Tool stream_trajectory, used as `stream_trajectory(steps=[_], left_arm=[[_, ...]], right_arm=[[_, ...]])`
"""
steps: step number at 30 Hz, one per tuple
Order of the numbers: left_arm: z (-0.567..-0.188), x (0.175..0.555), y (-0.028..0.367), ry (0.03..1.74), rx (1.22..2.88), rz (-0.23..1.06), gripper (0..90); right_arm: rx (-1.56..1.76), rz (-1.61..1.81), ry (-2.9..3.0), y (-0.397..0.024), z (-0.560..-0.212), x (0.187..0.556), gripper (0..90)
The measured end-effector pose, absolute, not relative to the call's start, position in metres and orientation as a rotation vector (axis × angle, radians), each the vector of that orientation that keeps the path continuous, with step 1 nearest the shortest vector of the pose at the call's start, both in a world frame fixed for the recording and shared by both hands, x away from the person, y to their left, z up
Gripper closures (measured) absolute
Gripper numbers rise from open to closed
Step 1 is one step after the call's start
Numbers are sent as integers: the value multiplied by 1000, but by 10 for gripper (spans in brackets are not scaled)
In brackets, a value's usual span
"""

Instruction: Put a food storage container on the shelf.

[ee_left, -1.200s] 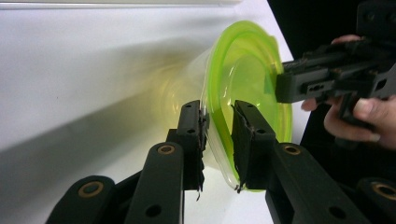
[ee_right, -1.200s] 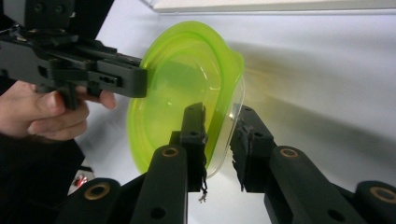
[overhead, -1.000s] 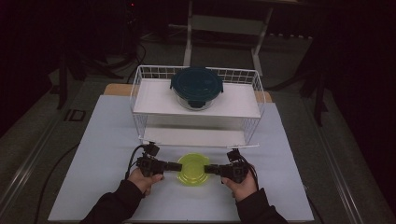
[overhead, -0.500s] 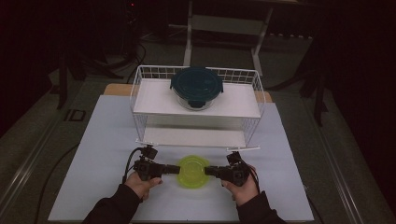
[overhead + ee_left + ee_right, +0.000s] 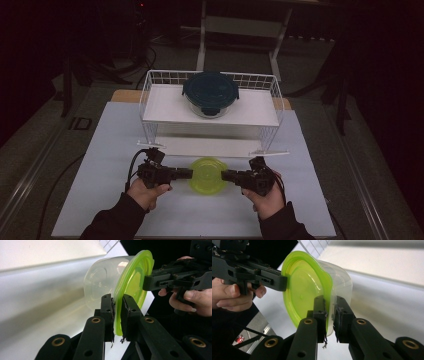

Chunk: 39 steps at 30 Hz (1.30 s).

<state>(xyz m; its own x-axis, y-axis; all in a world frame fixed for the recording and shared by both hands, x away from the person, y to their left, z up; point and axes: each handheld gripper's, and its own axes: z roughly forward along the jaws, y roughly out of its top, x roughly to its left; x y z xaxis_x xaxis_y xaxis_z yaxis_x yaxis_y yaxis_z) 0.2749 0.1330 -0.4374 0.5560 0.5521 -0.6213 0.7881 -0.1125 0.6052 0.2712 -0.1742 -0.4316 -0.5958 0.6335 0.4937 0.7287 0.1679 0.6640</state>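
A clear round container (image 5: 208, 176) with a yellow-green lid sits low over the white tabletop, just in front of the wire rack. My left gripper (image 5: 189, 173) pinches the lid's left rim and my right gripper (image 5: 224, 175) pinches its right rim. In the left gripper view the jaws (image 5: 117, 299) are shut on the green rim, with the clear bowl (image 5: 101, 285) beyond them and the other gripper (image 5: 150, 282) at the far rim. The right gripper view has its jaws (image 5: 329, 300) shut on the lid (image 5: 304, 292), and the other gripper (image 5: 283, 281) holds the opposite edge. I cannot tell whether the container touches the table.
A white wire rack (image 5: 150, 107) with a flat shelf stands at the back of the table. A dark teal lidded container (image 5: 210, 92) rests on that shelf. A lower ledge (image 5: 210, 146) of the rack lies right behind the held container. Dark floor surrounds the white table (image 5: 100, 165).
Both grippers and the green-lidded container between them have shifted slightly away from the person, toward the rack. Both grips stay the same.
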Motion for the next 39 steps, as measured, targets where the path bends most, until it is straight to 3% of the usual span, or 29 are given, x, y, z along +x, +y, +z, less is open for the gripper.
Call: stream_trajectory(steps=[20, 39], left_arm=[[-332, 273, 139, 999, 1758, -122, 810], [-244, 314, 132, 993, 1728, 30, 812]], right_arm=[[-1295, -1657, -2344, -171, -340, 269, 812], [-1337, -1771, -2344, -167, -258, 320, 806]])
